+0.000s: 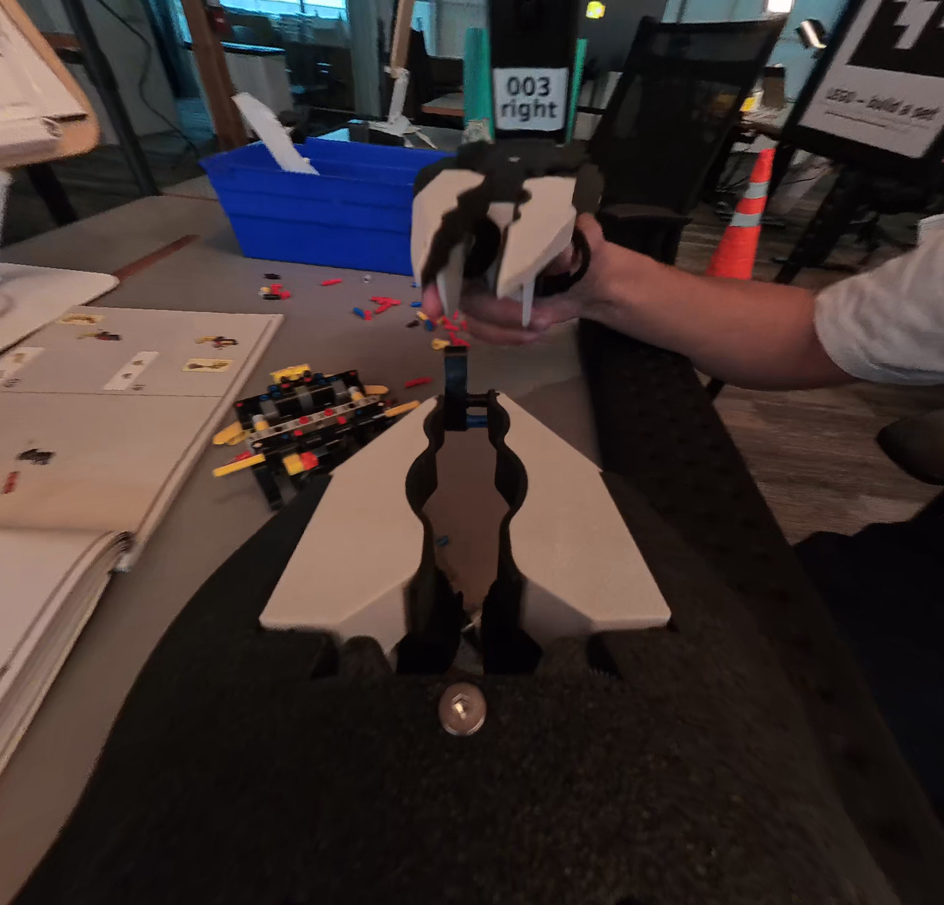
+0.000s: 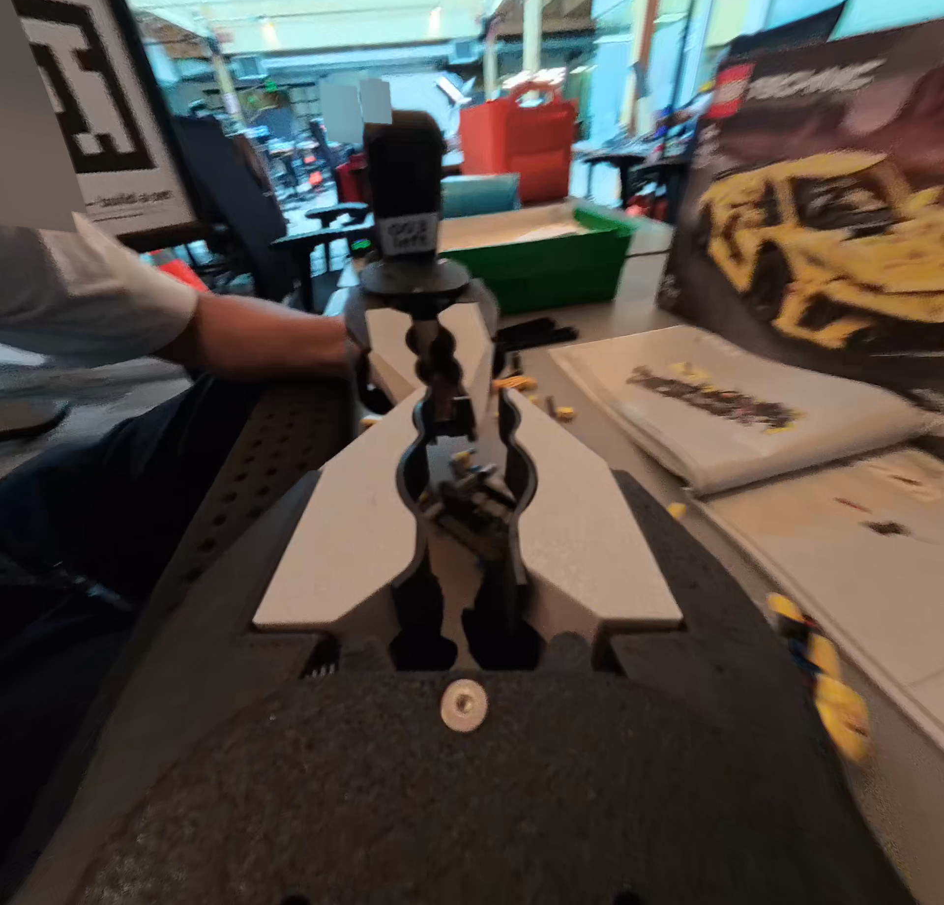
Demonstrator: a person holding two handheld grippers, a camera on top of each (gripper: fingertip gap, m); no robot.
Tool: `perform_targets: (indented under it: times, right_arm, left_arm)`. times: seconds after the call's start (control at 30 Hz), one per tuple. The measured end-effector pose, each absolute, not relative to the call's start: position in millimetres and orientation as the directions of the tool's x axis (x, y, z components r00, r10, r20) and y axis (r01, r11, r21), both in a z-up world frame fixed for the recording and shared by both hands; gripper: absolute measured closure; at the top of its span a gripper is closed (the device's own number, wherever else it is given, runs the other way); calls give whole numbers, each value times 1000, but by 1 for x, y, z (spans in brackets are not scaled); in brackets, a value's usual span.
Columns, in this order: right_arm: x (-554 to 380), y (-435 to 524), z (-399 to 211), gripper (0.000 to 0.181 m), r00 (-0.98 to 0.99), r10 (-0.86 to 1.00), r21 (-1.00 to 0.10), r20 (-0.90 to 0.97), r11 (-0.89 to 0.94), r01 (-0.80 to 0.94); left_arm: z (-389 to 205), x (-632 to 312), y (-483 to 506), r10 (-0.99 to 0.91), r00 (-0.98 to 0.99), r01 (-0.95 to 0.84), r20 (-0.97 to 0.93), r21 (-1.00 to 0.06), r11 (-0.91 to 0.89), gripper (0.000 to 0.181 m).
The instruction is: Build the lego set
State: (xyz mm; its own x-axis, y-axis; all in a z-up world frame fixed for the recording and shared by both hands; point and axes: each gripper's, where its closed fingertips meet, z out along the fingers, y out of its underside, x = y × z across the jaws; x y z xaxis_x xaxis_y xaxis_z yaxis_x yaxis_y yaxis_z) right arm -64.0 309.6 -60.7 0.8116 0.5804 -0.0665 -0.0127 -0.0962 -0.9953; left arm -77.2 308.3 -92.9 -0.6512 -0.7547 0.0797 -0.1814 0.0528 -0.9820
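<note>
Here the left gripper (image 1: 466,410) is pinching a black lego piece (image 1: 454,385) above the table (image 1: 316,339), while the right gripper (image 1: 485,293), facing it, is standing open and empty beside the half-built model (image 1: 306,421).

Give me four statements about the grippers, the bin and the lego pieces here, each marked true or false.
1. The left gripper pinches a small black piece. True.
2. The bin behind the loose pieces is red. False: it is blue.
3. The partly built black and yellow model lies on the table beside the open instruction book. True.
4. The right gripper holds the model. False: it is raised above the table, apart from it.
</note>
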Motion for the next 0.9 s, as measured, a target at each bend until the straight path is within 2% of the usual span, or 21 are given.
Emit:
perform_targets:
  times: [0.17, 0.3, 0.37, 0.43, 0.57, 0.73, 0.9]
  right_arm:
    - [31, 288, -37, 157, 961, 271, -997, -47, -66, -30]
    - [68, 260, -99, 134, 994, 66, -919, -89, -391, -56]
    - [69, 245, -141, 138, 994, -11, -834, -113, -542, -101]
    - [63, 236, -172, 144, 993, -49, -776, -105, -621, -113]
    - [59, 234, -197, 149, 994, -98, -729, -44, -678, -99]
    - [62, 242, -202, 160, 992, -106, -715, 61, -699, -31]
    - [62, 247, -207, 177, 993, -95, -707, 77, -707, -13]
  left_arm:
    - [-82, -66, 335, -845, -533, -130, 43, -991, 32, 164]
    - [-86, -59, 354, -901, -432, -122, -20, -989, 80, 165]
    - [-87, -57, 358, -911, -411, -125, -28, -988, 87, 165]
    - [-89, -57, 358, -910, -414, -130, -30, -987, 92, 164]
    - [-95, -56, 357, -908, -415, -136, -55, -983, 122, 164]
    - [-99, -55, 359, -909, -410, -143, -75, -979, 145, 165]
    - [-101, -56, 355, -900, -424, -140, -102, -974, 176, 164]
